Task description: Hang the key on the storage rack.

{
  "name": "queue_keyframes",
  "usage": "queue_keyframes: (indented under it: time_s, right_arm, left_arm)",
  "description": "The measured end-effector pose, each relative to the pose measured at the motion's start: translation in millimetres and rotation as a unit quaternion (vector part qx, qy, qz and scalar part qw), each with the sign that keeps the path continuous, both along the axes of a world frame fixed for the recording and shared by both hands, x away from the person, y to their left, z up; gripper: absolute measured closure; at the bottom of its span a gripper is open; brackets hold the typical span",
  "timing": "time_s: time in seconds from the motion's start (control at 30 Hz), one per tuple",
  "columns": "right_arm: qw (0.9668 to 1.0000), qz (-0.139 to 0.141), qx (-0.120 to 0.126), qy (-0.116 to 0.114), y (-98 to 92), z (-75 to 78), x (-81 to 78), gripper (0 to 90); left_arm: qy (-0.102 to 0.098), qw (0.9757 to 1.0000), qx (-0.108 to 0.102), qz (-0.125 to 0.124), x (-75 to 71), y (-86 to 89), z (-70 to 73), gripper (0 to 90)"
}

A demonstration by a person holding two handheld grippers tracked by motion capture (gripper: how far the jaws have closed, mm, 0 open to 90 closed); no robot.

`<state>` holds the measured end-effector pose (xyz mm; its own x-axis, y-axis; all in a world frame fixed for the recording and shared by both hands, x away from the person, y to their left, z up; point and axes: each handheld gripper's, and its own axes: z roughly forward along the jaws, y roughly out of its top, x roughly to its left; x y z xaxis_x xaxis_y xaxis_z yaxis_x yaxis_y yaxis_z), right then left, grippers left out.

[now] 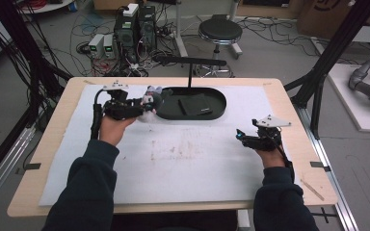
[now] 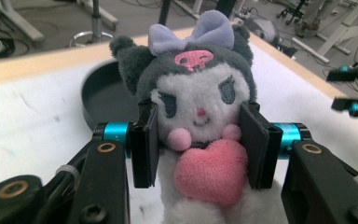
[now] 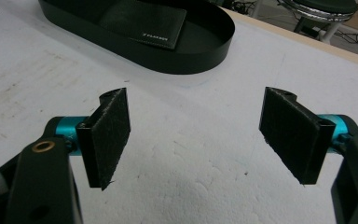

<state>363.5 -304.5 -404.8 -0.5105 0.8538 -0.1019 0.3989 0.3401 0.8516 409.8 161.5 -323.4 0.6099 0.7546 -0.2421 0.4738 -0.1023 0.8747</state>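
Squeezing in tight, the left claw [image 2: 199,144] has its pads [image 2: 256,142] pressed into both cheeks of the plush toy [image 2: 198,100], clamped just under the ears and above the pink heart it hugs. In the high view the toy [image 1: 150,100] sits in that claw right at the near-left end of the black tray [image 1: 219,103], over the white mat on the desk [image 1: 289,96]. It looks light and squashy, so the grip sinks in; the head is the firmest place to hold, though fur may slip. Over on the other side, the right claw [image 3: 200,140] gapes wide, nothing between its pads.
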Motion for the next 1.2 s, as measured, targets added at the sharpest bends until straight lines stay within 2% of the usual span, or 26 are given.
queue_keyframes:
  time_s: [0.03,0.1,0.17,0.27,0.37,0.67,0.87,1.0,1.2]
  right_arm:
    - [1.0000,0.000,-0.001,-0.001,-0.4,0.1,0.1,25.0]
    - [1.0000,0.001,0.001,-0.001,-0.7,0.3,0.0,25.0]
    - [1.0000,0.001,0.003,-0.001,-0.8,0.4,0.0,25.0]
    - [1.0000,-0.001,0.005,-0.001,-1.1,0.4,0.1,25.0]
    - [1.0000,-0.001,0.005,-0.001,-1.4,0.7,-0.2,25.0]
    - [0.9999,-0.004,0.010,0.000,-4.4,0.6,-0.9,25.0]
    - [0.9999,-0.003,0.012,0.001,-6.4,0.2,-1.0,25.0]
    - [0.9999,-0.004,0.015,-0.001,-7.5,0.7,-1.9,25.0]
    - [0.9999,-0.004,0.017,0.000,-7.8,0.3,-2.5,25.0]
  left_arm:
    - [0.000,1.0000,0.000,0.000,0.0,0.0,0.0,53.1]
    - [-0.013,0.9999,-0.002,0.000,8.0,1.1,13.4,53.1]
    - [-0.015,0.9999,-0.003,0.000,10.3,1.1,17.0,53.1]
    - [-0.031,0.9995,-0.009,-0.003,18.6,0.3,28.1,53.1]
    - [-0.033,0.9994,-0.007,0.000,24.7,0.0,33.0,53.1]
    - [-0.030,0.9988,-0.036,0.010,61.6,-7.2,48.0,53.0]
    - [-0.023,0.9987,-0.042,0.020,74.4,-11.4,44.8,53.0]
    - [-0.028,0.9979,-0.054,0.024,79.8,-11.3,43.5,53.0]
    - [-0.020,0.9976,-0.054,0.039,87.1,-7.6,37.8,52.9]
